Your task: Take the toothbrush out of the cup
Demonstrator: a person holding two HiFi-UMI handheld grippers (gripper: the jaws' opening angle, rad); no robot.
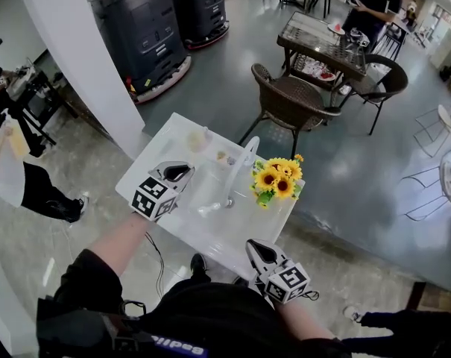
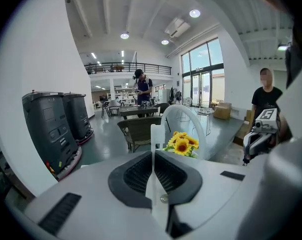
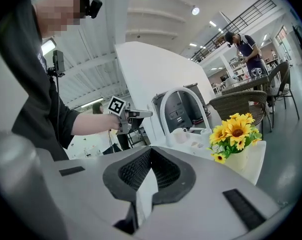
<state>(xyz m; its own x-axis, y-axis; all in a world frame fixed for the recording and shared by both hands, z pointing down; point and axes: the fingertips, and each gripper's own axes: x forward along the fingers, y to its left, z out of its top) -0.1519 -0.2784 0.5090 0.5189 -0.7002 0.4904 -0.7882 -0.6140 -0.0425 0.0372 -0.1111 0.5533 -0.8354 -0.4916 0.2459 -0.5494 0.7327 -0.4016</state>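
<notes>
Head view: one white tabletop [image 1: 203, 231] carries one smooth white arch [image 1: 244, 162], one bunch of sunflowers [image 1: 277, 179] and one pale cup [image 1: 199, 139]; two claws hang over it, the left gripper [image 1: 179, 172] and the right gripper [image 1: 256, 248]. Left gripper view alone shows the slim white toothbrush [image 2: 155, 134], pinched upright between ribbed black pads [image 2: 138, 173], out of the cup. Right gripper view: its jaws are pressed together, holding nothing.

The right claw [image 3: 150, 154], jaws closed together, faces sunflowers [image 3: 234, 129] on the white table [image 3: 257, 156].
</notes>
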